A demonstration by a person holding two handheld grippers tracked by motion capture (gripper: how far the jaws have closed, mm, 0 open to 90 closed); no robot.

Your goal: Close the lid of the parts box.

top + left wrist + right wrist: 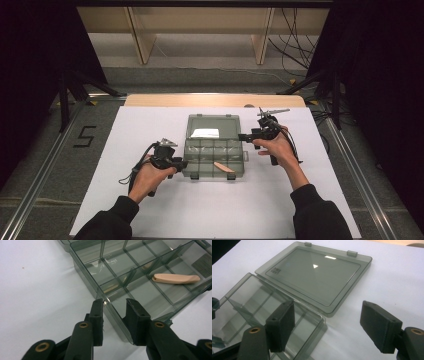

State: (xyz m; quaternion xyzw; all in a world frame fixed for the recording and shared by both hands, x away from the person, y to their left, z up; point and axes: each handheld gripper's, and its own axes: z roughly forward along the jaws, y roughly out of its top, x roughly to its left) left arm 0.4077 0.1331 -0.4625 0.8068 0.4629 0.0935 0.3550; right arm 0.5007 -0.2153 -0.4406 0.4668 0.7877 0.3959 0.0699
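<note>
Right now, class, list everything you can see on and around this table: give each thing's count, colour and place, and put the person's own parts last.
organiser box: one, clear smoky grey, open at the table's middle, divided into compartments.
lid: one, same grey, laid flat behind the box.
label: one, white, on the lid.
wooden piece: one, pale tan, lying in a near compartment at the box's right.
table cover: one, white, over the tabletop.
wooden edge: one, light brown, along the far side.
floor mark: one, black, a "5" left of the table.
left tongs: one pair, black, straddling the box's near left wall.
right tongs: one pair, black, wide open at the box's right side.
sleeves: two, black, at the bottom.
</note>
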